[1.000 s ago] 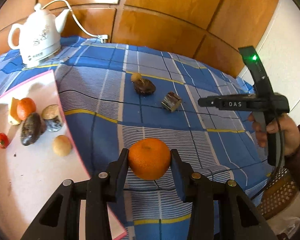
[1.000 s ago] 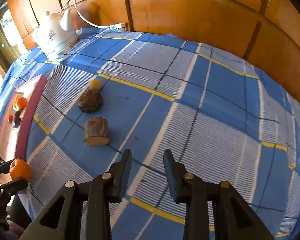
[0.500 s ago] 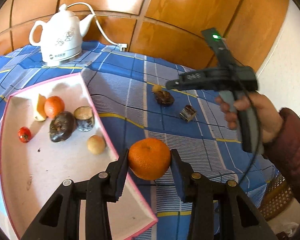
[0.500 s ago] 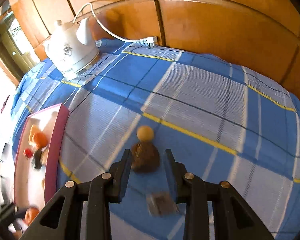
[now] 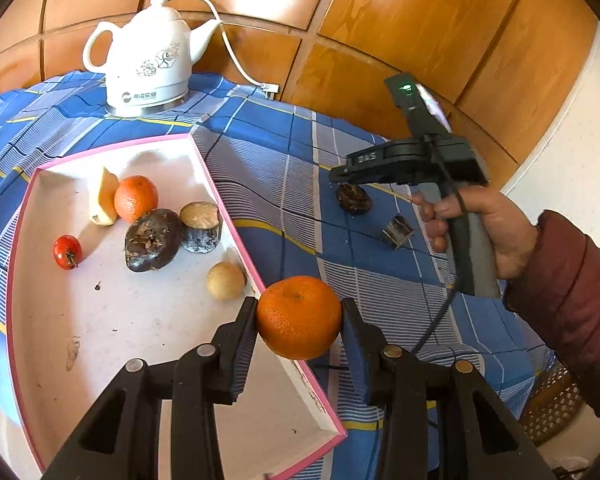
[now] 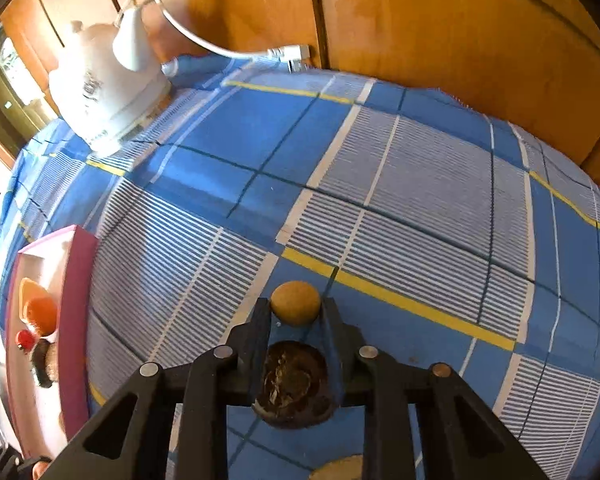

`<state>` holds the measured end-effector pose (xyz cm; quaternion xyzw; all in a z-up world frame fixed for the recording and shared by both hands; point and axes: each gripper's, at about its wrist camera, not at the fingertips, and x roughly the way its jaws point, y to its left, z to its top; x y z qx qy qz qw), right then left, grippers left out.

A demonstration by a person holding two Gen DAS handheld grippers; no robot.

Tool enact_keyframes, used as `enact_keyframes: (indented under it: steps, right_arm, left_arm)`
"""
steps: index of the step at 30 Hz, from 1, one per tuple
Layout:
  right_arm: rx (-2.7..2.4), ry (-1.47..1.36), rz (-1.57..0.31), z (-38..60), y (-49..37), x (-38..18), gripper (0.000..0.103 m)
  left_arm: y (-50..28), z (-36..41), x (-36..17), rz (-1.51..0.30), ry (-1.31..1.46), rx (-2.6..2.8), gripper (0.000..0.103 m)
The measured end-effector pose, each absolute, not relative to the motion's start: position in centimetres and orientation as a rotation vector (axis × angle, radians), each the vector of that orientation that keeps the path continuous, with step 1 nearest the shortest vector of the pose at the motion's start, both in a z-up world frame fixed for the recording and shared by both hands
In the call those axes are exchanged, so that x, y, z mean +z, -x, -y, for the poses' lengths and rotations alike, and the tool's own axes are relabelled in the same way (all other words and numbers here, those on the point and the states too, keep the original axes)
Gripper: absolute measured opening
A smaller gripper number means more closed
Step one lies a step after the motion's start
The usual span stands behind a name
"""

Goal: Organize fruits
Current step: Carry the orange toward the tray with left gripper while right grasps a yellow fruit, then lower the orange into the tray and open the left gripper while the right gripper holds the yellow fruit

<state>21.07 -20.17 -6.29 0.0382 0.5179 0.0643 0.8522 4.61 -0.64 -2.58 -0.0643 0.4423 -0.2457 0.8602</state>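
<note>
- Our left tongs are clamped on an orange, which hangs right over the tray rim at its near-right edge, not yet clearly inside.
- To do this step well, we judge the orange should travel further in over the tray's bare white floor, nearer us than the small tan ball, before we let go.
- We should lower it close to the floor and part the tongs slowly; a round fruit dropped from height would likely roll into the dark lump or the cut stub beside it.
- The tray already holds another orange, a yellow wedge and a small red fruit.
- Our right tongs have drawn together on a tan ball, right of the tray on the counter; its sides meet both tips.
- The grip sits at the very tips, so we judge it could slip; a lift straight up would be safest.
- A dark wrinkled fruit lies under those tongs, just nearer us than the ball, and we should not knock it.
- Writing: the kettle, beyond the tray, bears a round logo with characters too small to read.
- The right gripper's body in the left view shows "DAS", seen inverted.
</note>
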Motion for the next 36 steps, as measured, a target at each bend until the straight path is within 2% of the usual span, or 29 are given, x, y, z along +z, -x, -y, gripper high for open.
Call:
enact_keyframes:
  steps: [11, 20, 36]
  right_arm:
    - [0.344, 0.026, -1.021, 19.5, -12.7, -1.9, 0.025]
    - [0.434, 0.139, -1.110, 17.9, -5.7, -5.6, 0.025]
    - [0.404, 0.139, -1.097, 18.3, -4.6, -7.2, 0.025]
  left_arm:
    - [-4.3, 0.4, -2.3, -0.916, 0.136, -0.494, 0.041]
    - [-4.0, -2.7, -1.8, -0.873, 0.124, -0.345, 0.041]
    - [-3.6, -6.6, -2.0, -0.842, 0.080, -0.121, 0.041]
